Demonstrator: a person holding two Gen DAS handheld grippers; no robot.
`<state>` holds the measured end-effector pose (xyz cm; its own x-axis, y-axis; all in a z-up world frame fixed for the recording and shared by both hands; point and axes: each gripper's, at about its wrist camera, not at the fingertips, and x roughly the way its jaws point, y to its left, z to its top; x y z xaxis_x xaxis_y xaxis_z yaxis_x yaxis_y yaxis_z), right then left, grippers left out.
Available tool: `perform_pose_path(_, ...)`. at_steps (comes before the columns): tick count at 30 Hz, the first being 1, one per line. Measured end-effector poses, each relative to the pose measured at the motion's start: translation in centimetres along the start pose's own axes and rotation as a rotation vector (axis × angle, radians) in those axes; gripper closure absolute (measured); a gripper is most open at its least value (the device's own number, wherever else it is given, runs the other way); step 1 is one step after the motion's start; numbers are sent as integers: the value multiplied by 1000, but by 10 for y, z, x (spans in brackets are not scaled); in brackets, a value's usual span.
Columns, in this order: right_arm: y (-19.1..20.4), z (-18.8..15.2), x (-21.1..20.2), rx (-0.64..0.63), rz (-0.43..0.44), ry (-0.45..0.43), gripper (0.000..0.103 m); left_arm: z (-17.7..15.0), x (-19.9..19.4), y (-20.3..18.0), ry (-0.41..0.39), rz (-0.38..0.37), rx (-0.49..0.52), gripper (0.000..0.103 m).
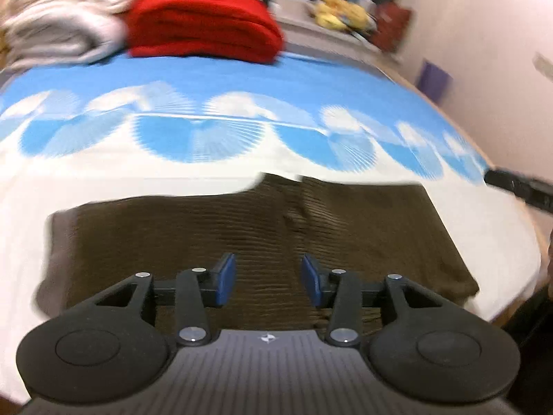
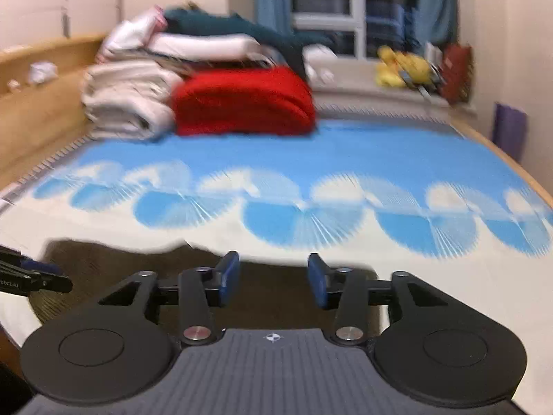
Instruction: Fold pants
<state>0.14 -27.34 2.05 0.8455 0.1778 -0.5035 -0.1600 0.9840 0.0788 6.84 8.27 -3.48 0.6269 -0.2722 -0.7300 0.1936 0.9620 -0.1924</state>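
Two grippers are hanging over the brown pants [image 1: 255,242], both with jaws spread wide and gripping nothing. I'm looking down my left gripper [image 1: 269,280] and the pants are lying flat on the blue-and-white bedspread [image 1: 242,79], directly under and ahead of the fingers, their long axis running left to right across my view. My right gripper [image 2: 273,282] is hovering over the cloth's right end, with the bulk stretching away to its left. I'm judging the left the better centred; the near edge looks like the likely grab.
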Motion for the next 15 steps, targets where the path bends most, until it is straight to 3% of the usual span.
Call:
perform_pose_path(3, 1, -3, 17, 5, 22, -8, 52, -9, -13, 31, -10, 85, -54, 52)
perform_pose_path(6, 7, -20, 44, 81, 12, 83, 52, -18, -15, 73, 13, 194, -139, 52)
perform_pose_path(10, 26, -21, 57, 133, 53, 104, 52, -17, -17, 129, 20, 202, -348, 47)
perform_pose_path(15, 37, -25, 68, 122, 45, 143, 52, -24, -13, 161, 60, 265, -451, 44)
